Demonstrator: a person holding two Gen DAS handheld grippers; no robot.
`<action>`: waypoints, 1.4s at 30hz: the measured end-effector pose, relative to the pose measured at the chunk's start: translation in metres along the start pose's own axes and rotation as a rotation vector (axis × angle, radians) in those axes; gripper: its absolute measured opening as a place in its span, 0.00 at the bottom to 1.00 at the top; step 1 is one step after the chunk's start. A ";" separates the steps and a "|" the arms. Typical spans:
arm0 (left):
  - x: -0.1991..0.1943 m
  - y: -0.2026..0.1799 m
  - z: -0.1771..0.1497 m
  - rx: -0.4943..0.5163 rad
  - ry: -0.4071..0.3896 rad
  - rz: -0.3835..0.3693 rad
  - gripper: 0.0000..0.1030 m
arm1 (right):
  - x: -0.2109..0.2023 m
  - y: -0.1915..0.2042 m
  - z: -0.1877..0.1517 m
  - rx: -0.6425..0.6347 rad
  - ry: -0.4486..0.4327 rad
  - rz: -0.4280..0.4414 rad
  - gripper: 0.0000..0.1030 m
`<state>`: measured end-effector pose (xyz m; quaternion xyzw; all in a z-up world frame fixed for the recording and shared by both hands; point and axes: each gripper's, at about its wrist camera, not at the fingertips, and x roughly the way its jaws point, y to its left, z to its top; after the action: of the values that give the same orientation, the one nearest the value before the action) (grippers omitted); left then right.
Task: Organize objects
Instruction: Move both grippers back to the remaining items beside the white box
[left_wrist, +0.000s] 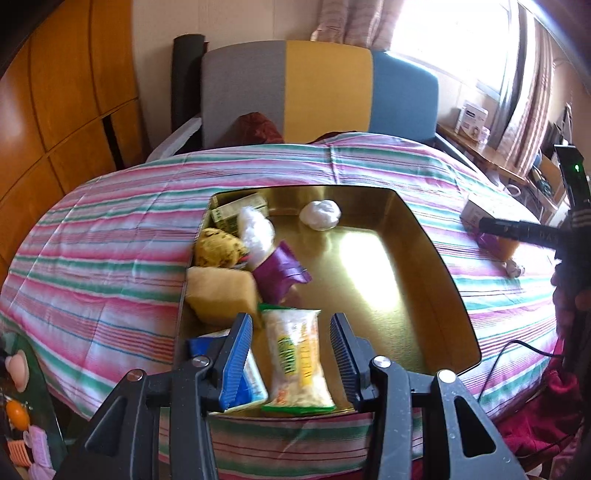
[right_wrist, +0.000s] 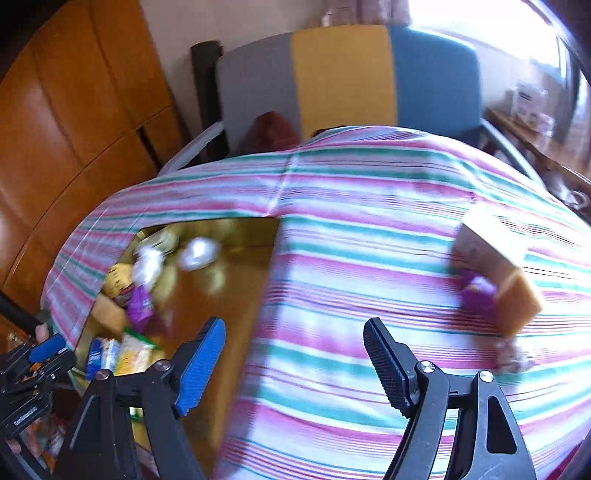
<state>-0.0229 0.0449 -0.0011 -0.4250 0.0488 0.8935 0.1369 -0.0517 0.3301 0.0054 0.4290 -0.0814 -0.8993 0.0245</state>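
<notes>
A gold tray (left_wrist: 424, 266) lies on the striped tablecloth (left_wrist: 110, 258). Along its left side are several items: a green box (left_wrist: 236, 212), a yellow sponge (left_wrist: 221, 295), a purple packet (left_wrist: 279, 271), a blue packet (left_wrist: 247, 384), and a white ball (left_wrist: 320, 215) at the back. My left gripper (left_wrist: 291, 350) is open, its fingers on either side of a yellow-green snack packet (left_wrist: 297, 360) that lies in the tray. My right gripper (right_wrist: 295, 354) is open and empty over the cloth, right of the tray (right_wrist: 236, 295). A tan box (right_wrist: 495, 266) and a purple item (right_wrist: 478, 295) lie at its right.
A grey, yellow and blue chair (left_wrist: 321, 88) stands behind the table. A wooden cabinet (left_wrist: 55, 110) is at the left. A shelf with boxes (left_wrist: 472, 122) is at the right by the window. Small toys (left_wrist: 22, 424) lie at the lower left.
</notes>
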 end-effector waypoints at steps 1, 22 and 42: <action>0.001 -0.005 0.002 0.011 0.000 -0.005 0.43 | -0.002 -0.008 0.002 0.010 -0.004 -0.014 0.76; 0.036 -0.129 0.056 0.197 0.046 -0.210 0.45 | -0.029 -0.253 -0.025 0.635 -0.103 -0.322 0.71; 0.109 -0.248 0.099 0.296 0.155 -0.389 0.45 | -0.027 -0.255 -0.032 0.686 -0.075 -0.236 0.74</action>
<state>-0.0910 0.3249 -0.0149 -0.4688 0.1066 0.7983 0.3627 -0.0038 0.5802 -0.0365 0.3855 -0.3292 -0.8314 -0.2276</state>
